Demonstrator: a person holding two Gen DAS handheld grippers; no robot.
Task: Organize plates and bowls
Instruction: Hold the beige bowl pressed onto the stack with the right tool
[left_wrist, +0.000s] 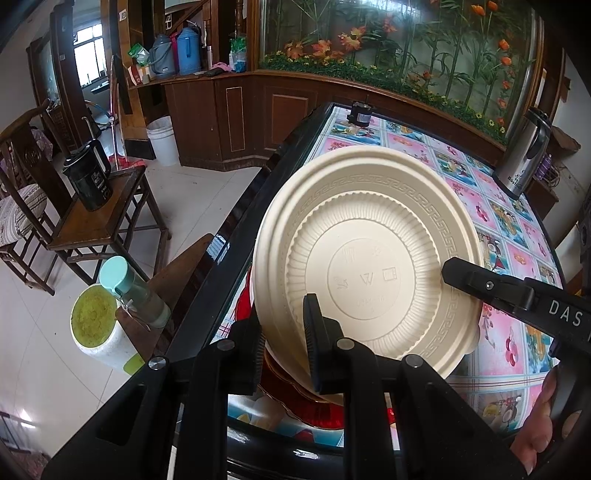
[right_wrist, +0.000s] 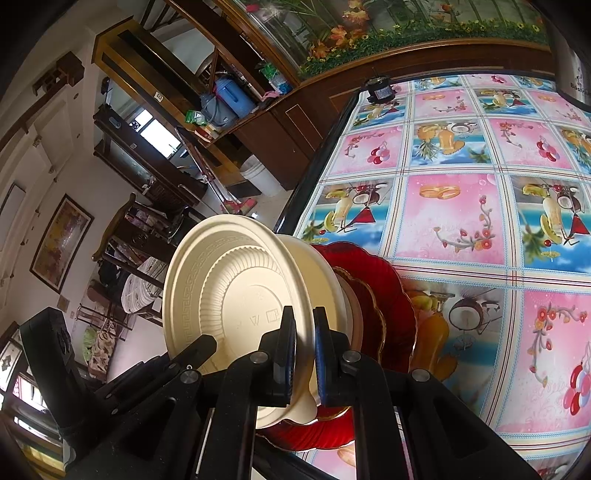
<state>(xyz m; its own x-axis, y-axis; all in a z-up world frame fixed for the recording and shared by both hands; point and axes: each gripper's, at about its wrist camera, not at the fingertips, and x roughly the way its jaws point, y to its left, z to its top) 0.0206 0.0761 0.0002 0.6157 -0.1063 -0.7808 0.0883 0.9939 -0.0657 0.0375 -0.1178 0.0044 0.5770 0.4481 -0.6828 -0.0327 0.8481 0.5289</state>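
Note:
A cream plate (left_wrist: 369, 258) (right_wrist: 229, 295) is tilted up on edge with its ribbed underside toward both cameras. It stands at the near left corner of the table (right_wrist: 461, 221). My left gripper (left_wrist: 282, 312) is shut on its lower rim, one finger on the underside and one behind. My right gripper (right_wrist: 303, 314) is shut on the rim from the other side. One right finger (left_wrist: 480, 280) shows in the left wrist view, and a left finger (right_wrist: 195, 350) in the right wrist view. Behind the plate sit a cream bowl (right_wrist: 321, 280) and red gold-edged plates (right_wrist: 391, 299) (left_wrist: 314, 410).
A steel thermos jug (left_wrist: 524, 155) stands at the far right of the table and a small black device (left_wrist: 360, 114) at its far edge. Left of the table are a stool with a black kettle (left_wrist: 88, 177), a mint-capped bottle (left_wrist: 129, 291) and a white tub (left_wrist: 96, 325).

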